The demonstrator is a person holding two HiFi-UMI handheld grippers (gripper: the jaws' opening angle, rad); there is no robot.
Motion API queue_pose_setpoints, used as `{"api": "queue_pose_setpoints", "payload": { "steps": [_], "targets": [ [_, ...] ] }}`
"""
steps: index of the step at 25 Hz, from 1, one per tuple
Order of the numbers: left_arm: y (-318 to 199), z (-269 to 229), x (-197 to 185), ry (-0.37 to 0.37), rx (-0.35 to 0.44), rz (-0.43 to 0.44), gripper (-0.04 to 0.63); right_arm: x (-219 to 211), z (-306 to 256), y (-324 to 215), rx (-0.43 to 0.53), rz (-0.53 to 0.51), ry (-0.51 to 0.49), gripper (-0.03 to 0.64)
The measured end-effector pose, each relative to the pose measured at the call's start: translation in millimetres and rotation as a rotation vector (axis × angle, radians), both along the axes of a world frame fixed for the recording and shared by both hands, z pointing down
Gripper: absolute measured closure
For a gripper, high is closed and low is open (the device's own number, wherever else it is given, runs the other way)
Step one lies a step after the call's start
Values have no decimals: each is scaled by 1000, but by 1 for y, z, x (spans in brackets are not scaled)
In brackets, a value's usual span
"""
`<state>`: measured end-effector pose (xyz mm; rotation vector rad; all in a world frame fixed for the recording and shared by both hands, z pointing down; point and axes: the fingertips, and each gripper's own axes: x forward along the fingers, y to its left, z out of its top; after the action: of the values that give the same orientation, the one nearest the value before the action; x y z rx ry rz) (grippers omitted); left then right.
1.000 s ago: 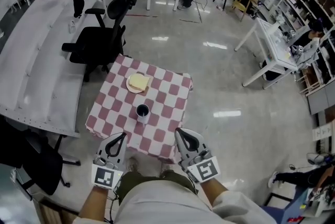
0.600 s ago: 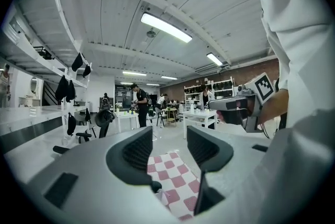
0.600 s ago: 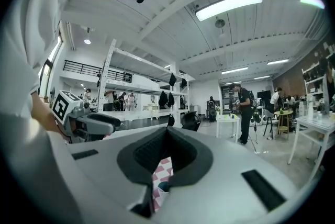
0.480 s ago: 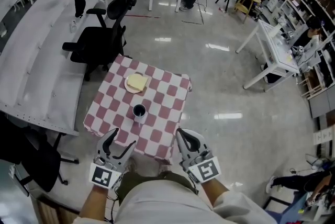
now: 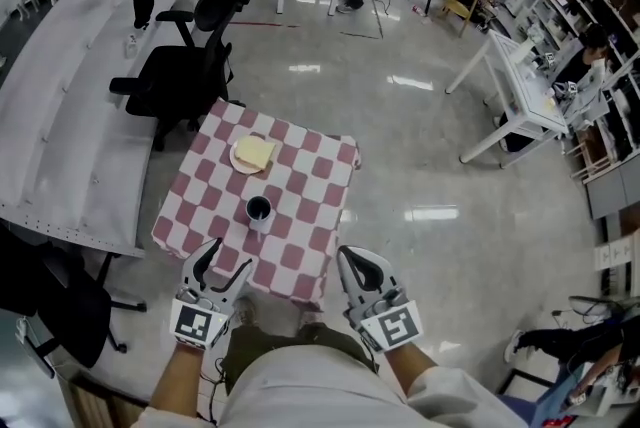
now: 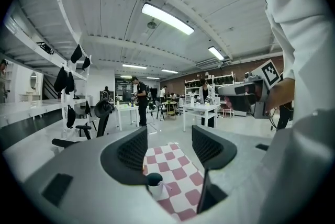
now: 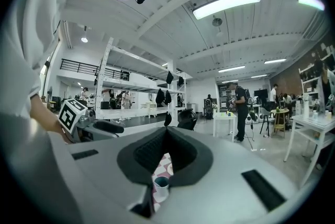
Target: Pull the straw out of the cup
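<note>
**A:** What is differing in the head view from a second ago?

**B:** The left gripper (image 5: pixel 228 261) had its jaws together then. Now they are opening, already well apart, with nothing between them. The right gripper (image 5: pixel 352 261) is keeping its jaws together, as before. Both are hovering at the near edge of the checked cloth (image 5: pixel 300 246), apart from the cup (image 5: pixel 258 210).

**A:** How is the cloth looking?

**B:** Red and white squares, draping softly over a small square table. The cup, round and pale with a dark inside, is standing near the middle. I cannot make out the straw from up here. Beyond it a round plate (image 5: pixel 236 164) is holding a pale yellow slice (image 5: pixel 256 152).

**A:** And the left gripper view?

**B:** Two dark, ribbed pads are standing apart, with the cloth showing between them. The cup (image 6: pixel 155 186) is showing under the left pad, well ahead of it. A thin pale straw (image 6: pixel 166 185) seems to be leaning out of it to the right.

**A:** The right gripper view?

**B:** The dark pads are meeting at their tips, gripping nothing. Below them the cup (image 7: pixel 161 186) is sitting on the cloth, white-walled with a dark rim.
</note>
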<state>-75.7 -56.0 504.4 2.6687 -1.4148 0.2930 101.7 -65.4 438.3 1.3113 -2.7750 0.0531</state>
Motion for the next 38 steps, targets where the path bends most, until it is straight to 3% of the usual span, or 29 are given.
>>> {"api": "queue_pose_setpoints", "payload": {
  "steps": [10, 22, 34, 38],
  "targets": [
    [-34, 81, -5, -70, -92, 28, 330, 17, 6, -2, -15, 41, 31, 614],
    [-66, 182, -7, -238, -231, 116, 330, 18, 16, -8, -31, 64, 55, 614],
    [-77, 253, -8, -289, -342, 127, 330, 24, 26, -16, -54, 76, 88, 614],
    [-83, 264, -1, -304, -341, 146, 330, 26, 29, -20, -62, 79, 101, 614]
  ]
}}
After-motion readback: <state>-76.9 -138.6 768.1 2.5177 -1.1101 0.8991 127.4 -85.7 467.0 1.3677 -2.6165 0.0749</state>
